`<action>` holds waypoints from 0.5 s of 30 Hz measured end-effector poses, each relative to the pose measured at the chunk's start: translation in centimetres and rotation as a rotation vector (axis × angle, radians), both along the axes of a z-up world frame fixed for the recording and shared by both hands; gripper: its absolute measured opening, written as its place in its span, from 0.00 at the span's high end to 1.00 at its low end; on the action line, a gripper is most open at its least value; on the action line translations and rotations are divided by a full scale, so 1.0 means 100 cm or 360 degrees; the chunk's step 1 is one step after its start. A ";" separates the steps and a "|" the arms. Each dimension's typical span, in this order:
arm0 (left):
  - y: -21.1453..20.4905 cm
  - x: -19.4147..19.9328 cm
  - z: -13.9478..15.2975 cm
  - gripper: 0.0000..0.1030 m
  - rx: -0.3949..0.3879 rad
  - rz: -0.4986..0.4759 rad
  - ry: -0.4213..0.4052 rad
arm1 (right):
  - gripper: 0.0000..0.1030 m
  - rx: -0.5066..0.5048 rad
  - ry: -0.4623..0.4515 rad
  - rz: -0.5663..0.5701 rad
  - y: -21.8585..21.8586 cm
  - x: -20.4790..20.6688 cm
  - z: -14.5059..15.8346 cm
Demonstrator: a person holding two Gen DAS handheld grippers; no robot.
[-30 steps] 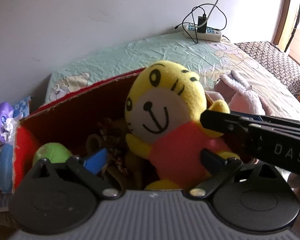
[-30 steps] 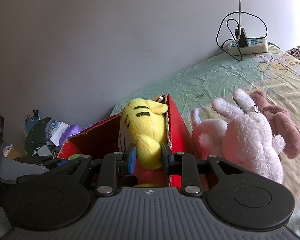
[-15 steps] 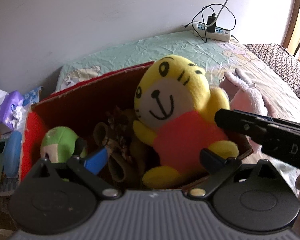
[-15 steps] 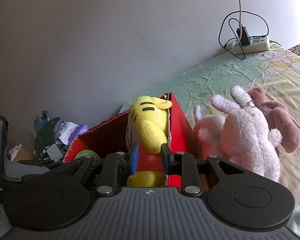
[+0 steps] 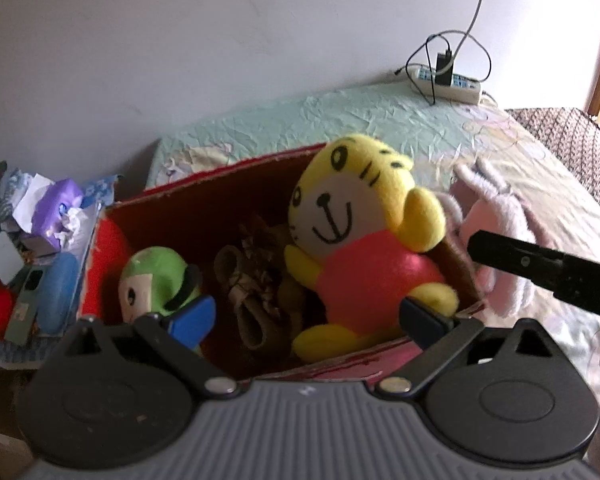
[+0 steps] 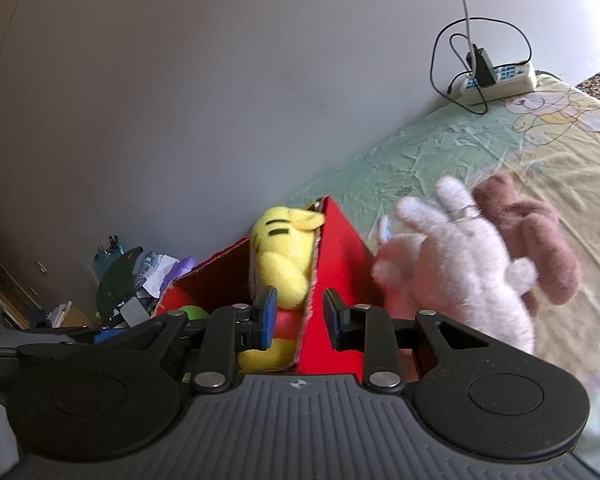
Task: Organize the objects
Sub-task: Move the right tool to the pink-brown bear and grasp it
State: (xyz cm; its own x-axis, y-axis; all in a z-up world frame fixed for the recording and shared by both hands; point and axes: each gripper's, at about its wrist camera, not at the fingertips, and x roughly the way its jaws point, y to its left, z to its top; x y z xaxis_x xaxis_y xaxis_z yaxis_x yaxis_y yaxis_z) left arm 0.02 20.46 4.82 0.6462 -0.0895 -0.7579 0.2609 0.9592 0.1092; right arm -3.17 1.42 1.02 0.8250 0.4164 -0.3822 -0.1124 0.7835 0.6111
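Your right hand-held gripper (image 6: 298, 318) spread, straddling red box (image 6: 340, 280) wall; left hand-held gripper (image 5: 306, 318) spread. Risk: snagging wall, tipping yellow plush (image 5: 364, 240) out.

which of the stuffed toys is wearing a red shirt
The yellow tiger plush sitting in the red box. The green plush beside it and the pink bunny outside wear none.

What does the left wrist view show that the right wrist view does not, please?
Only the left wrist view shows the yellow tiger plush's smiling face, the green plush's face, a brown bundle in the box, and the right gripper's fingers from the side. Only the right wrist view shows the brown plush bear behind the pink plush rabbit. Both show the red cardboard box, the white power strip and the green bedsheet.
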 end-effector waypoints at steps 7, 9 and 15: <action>-0.032 -0.014 0.016 0.04 -0.0044 -0.0031 -0.0057 | 0.72 0.0008 0.0031 -0.0024 -0.044 -0.003 -0.005; -0.045 -0.019 0.020 0.04 -0.0070 -0.0064 -0.0061 | 0.72 0.0009 0.0047 -0.0040 -0.058 -0.004 -0.008; -0.100 -0.027 0.022 0.05 -0.0128 -0.0205 -0.0087 | 0.72 0.0013 0.0124 -0.0096 -0.104 -0.001 -0.021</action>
State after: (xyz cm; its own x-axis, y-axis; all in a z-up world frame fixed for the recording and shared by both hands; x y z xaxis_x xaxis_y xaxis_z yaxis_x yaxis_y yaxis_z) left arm -2.65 10.46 7.03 0.6655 -0.2334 -0.7090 0.3780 0.9244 0.0505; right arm -3.28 -9.02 -1.11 0.8166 0.3702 -0.4429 -0.0171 0.7824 0.6225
